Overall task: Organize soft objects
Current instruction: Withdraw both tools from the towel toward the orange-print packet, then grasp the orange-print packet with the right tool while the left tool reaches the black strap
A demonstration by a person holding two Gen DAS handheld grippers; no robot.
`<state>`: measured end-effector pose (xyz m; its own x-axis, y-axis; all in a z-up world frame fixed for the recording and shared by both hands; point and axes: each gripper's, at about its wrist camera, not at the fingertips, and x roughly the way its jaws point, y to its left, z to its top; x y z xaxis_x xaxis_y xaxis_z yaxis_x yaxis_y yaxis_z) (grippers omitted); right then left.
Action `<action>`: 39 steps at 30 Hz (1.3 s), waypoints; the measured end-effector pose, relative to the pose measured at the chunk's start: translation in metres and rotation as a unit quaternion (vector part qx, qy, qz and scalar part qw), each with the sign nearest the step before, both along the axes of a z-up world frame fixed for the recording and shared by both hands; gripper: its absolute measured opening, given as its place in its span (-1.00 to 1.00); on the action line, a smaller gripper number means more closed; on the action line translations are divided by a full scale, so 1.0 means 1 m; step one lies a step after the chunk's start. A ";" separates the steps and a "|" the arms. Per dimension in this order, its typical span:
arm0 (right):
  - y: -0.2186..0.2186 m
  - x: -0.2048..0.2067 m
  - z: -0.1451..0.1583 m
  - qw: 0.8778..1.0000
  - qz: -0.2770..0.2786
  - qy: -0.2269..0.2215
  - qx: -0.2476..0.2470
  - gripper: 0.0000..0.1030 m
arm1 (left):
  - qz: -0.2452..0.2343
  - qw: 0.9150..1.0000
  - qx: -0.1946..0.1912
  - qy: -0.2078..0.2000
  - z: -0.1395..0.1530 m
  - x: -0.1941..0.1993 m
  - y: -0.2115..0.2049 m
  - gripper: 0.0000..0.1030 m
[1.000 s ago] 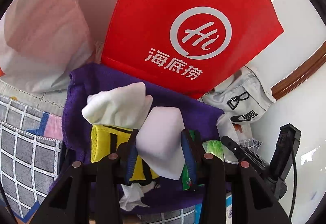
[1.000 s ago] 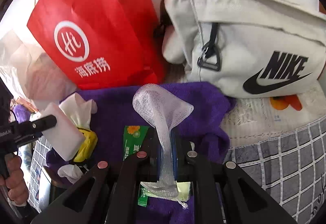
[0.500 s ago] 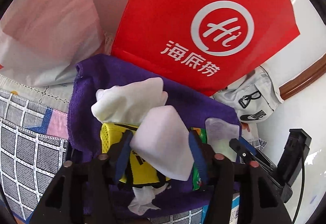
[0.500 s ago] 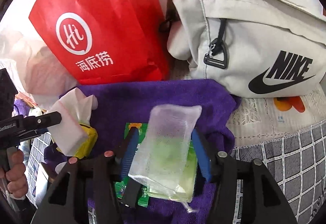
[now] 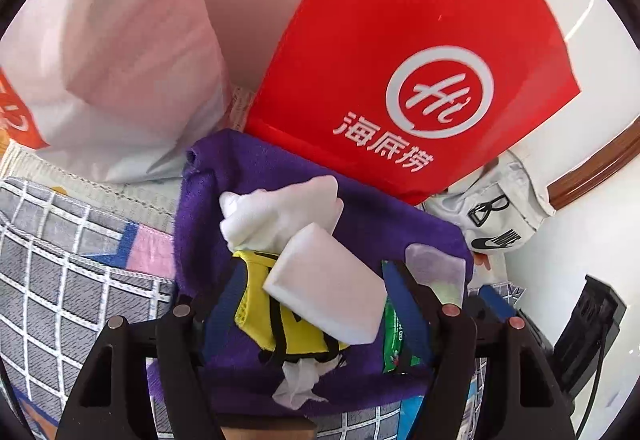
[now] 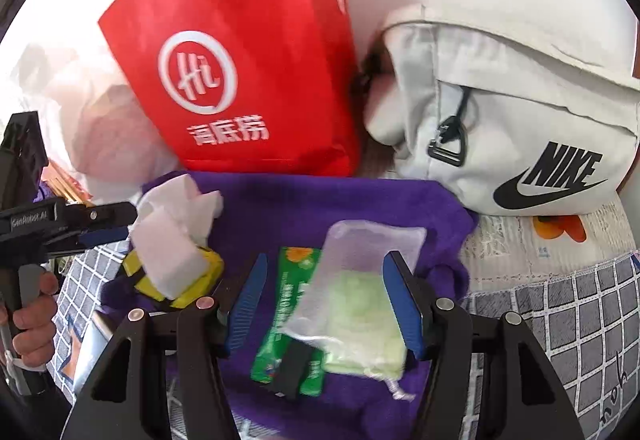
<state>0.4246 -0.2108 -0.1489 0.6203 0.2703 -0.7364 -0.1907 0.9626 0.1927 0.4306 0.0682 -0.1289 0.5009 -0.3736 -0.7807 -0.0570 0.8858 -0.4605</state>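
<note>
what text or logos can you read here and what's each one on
"Hi" and "海底捞": red bag
"NIKE" with swoosh: white bag
"GenRobot.AI": left gripper, small
Green packet: print too blurred to read
Yellow pouch: black marks, unreadable

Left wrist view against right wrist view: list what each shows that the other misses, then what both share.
Left wrist only: a pale pink plastic bag beside the red bag, and a wooden trim strip. Right wrist only: a hand gripping the left tongs' handle, and the orange flower print under the Nike bag. Both: the red Haidilao bag, purple towel, white sponge block, yellow pouch, mesh sachet, green packet, Nike bag.
</note>
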 end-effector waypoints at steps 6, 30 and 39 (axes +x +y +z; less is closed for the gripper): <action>0.023 -0.054 0.002 0.999 0.043 0.005 -0.027 0.17 | -0.003 1.000 -0.014 -0.016 0.017 -0.015 0.004 0.35; 0.131 -0.182 -0.074 0.958 0.174 0.065 -0.220 0.07 | 0.005 1.000 -0.003 -0.016 0.016 -0.138 0.055 0.35; 0.117 -0.190 -0.077 0.974 0.138 0.054 -0.173 -0.63 | 0.021 1.000 -0.021 0.004 -0.006 -0.164 0.077 0.35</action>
<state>0.2344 -0.0940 -0.2259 0.4729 0.1397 -0.8700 -0.4484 0.8881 -0.1011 0.2669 0.1452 -0.1347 0.5104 -0.3855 -0.7687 -0.0978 0.8621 -0.4972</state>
